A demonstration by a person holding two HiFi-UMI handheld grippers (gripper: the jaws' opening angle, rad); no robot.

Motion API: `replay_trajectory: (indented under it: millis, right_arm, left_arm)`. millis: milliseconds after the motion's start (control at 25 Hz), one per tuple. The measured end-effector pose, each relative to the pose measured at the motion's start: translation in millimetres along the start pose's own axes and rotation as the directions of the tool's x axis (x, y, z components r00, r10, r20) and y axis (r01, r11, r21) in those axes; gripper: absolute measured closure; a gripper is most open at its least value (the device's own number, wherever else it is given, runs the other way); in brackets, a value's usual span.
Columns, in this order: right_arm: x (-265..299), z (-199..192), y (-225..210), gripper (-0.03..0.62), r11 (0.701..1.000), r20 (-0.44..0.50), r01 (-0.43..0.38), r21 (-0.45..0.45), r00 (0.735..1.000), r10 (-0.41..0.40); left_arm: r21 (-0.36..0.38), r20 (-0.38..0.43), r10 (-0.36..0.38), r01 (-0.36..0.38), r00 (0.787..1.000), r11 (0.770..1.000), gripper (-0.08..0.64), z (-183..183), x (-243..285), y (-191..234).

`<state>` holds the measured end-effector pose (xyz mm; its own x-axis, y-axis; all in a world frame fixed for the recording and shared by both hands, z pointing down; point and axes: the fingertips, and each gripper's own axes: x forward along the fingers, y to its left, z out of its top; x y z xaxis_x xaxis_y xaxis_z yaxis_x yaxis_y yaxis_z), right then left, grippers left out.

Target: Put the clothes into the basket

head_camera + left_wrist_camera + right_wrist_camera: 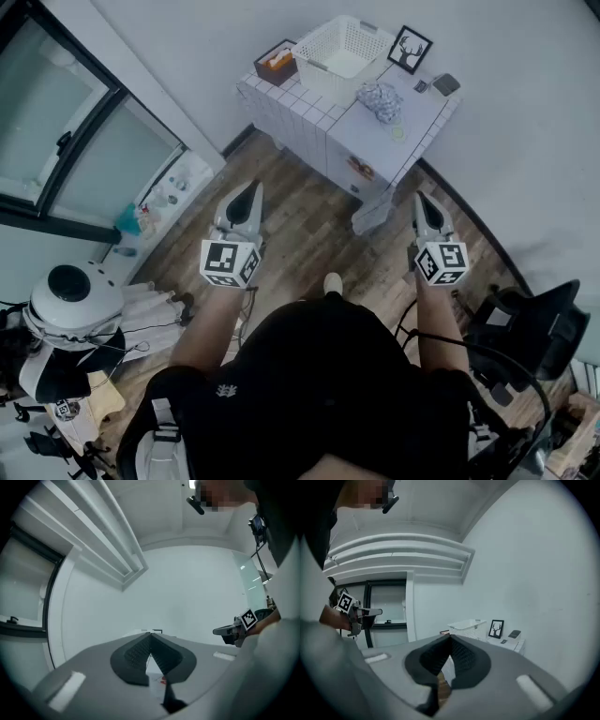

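Left gripper (248, 195) and right gripper (424, 204) both closed tip to tip, nothing held, mid-air over brown wood floor (309, 234). Crumpled blue-white patterned garment (380, 99) sits on white tiled cabinet (309, 112), just beside white lattice plastic basket (342, 52). Pale grey cloth (373, 212) at cabinet's foot.

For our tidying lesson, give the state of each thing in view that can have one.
left gripper: shut, empty
right gripper: shut, empty
basket: upright on the table
patterned cloth: crumpled on the table, outside basket
grey cloth: by the table's foot, outside basket
picture frame: standing upright
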<state>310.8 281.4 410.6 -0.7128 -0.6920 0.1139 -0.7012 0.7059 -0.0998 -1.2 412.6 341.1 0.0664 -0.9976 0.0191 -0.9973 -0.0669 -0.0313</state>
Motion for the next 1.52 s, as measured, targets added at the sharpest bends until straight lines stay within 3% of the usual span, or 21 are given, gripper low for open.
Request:
replay_trajectory:
  millis: [400, 600, 880, 960, 1080, 1280, 1520]
  right_arm:
    - [2, 8, -15, 0.591, 1.000, 0.002, 0.002, -0.022, 1.000, -0.002]
    - [0, 13, -27, 0.591, 1.000, 0.057, -0.014, -0.015, 0.998, 0.015]
    - [35, -24, -45, 0.591, 0.996, -0.068, -0.082, -0.014, 0.994, 0.081]
    - [50, -28, -37, 0.591, 0.994, -0.079, -0.110, -0.012, 0.991, 0.109]
    - [79, -22, -35, 0.591, 0.991, -0.074, -0.130, -0.023, 0.989, 0.128]
    - [123, -19, -56, 0.591, 0.995, -0.080, -0.095, -0.018, 0.992, 0.094]
    - [176, -22, -79, 0.591, 0.998, -0.127, -0.041, 0.054, 0.991, 0.047]
  left_arm:
    - [-0.013, -0.009, -0.033, 0.033, 0.999, 0.999, 0.554, 0, 26, -13]
    - [-0.014, -0.006, -0.028, 0.028, 1.000, 0.999, 0.554, -3, 53, -25]
    - [-0.049, 0.016, 0.040, -0.039, 0.999, 0.998, 0.554, -13, 82, -31]
    - [-0.022, 0.030, 0.024, -0.024, 0.999, 0.999, 0.554, -10, 89, -30]
    - [0.005, 0.040, 0.013, -0.013, 0.999, 1.000, 0.554, -10, 108, -11]
    - [-0.030, 0.019, 0.033, -0.032, 0.999, 0.999, 0.554, -26, 149, 30]
    - [-0.002, 0.021, -0.036, 0.036, 0.999, 0.999, 0.554, -24, 220, 61]
